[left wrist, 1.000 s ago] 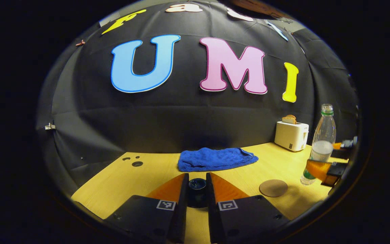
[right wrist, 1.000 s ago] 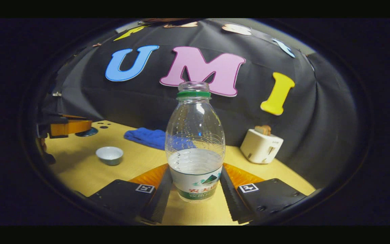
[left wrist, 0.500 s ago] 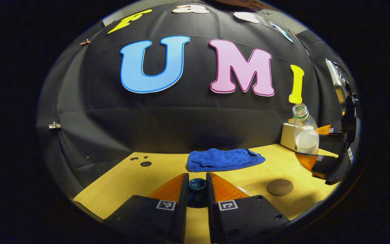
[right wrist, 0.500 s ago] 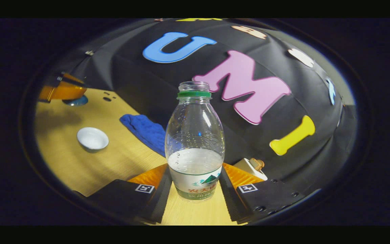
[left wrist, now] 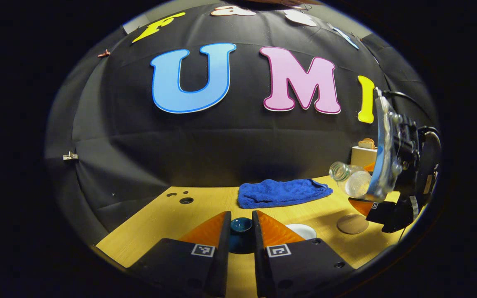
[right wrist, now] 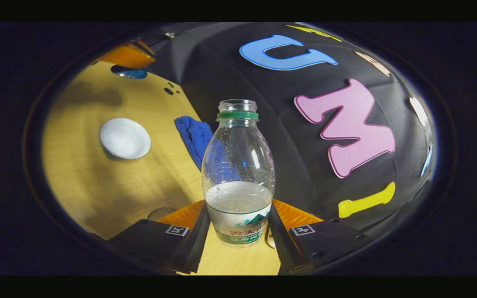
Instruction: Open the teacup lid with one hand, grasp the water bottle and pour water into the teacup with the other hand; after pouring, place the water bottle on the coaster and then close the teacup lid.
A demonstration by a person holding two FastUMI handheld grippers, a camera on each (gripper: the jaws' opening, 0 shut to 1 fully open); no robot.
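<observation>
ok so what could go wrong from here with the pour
The water bottle is uncapped and already tipped, but its mouth looks short of the white teacup, so water may hit the table. The cup is small and shallow, so a fast tilt could overflow it. The left tongs hold the dark lid close beside the cup, where the bottle might bump it.

Water bottle [right wrist: 238,174]: clear plastic, green neck ring, uncapped, partly filled; tipped well over, mouth leaning toward the teacup (seen from the left gripper view [left wrist: 348,178]).
Teacup [right wrist: 125,138]: small white bowl, open, on the wooden table.
Teacup lid [left wrist: 241,225]: dark blue, off the cup.
Coaster [left wrist: 352,224]: round, brown, flat, unoccupied, near the teacup.
</observation>
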